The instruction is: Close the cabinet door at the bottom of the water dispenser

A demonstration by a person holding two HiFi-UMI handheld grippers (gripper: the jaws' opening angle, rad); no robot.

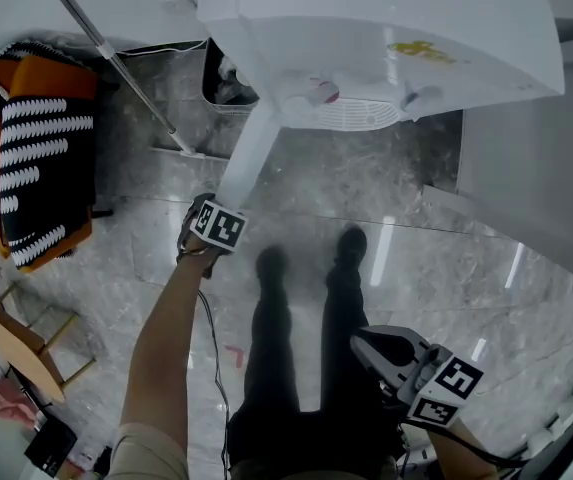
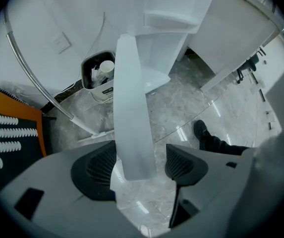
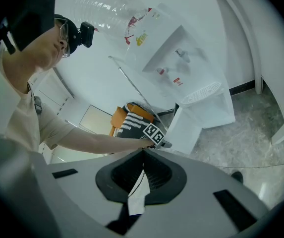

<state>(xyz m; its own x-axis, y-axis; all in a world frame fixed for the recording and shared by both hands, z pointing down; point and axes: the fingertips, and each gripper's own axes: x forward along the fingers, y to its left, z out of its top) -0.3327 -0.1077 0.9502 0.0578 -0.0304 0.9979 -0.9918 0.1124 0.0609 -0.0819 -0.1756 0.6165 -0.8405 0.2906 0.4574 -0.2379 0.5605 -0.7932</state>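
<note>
The white water dispenser stands at the top of the head view, and its bottom cabinet door swings out towards me, seen edge-on. My left gripper points straight down at the door's free end. In the left gripper view the door runs between the two dark pads. The left gripper is open, with a gap showing on the right side. My right gripper hangs low by my legs, away from the door. Its jaws are shut with nothing held.
A small bin with rubbish stands left of the dispenser, next to a leaning metal pole. An orange and striped bundle lies at the left. A white panel is at the right. My shoes stand on the marble floor.
</note>
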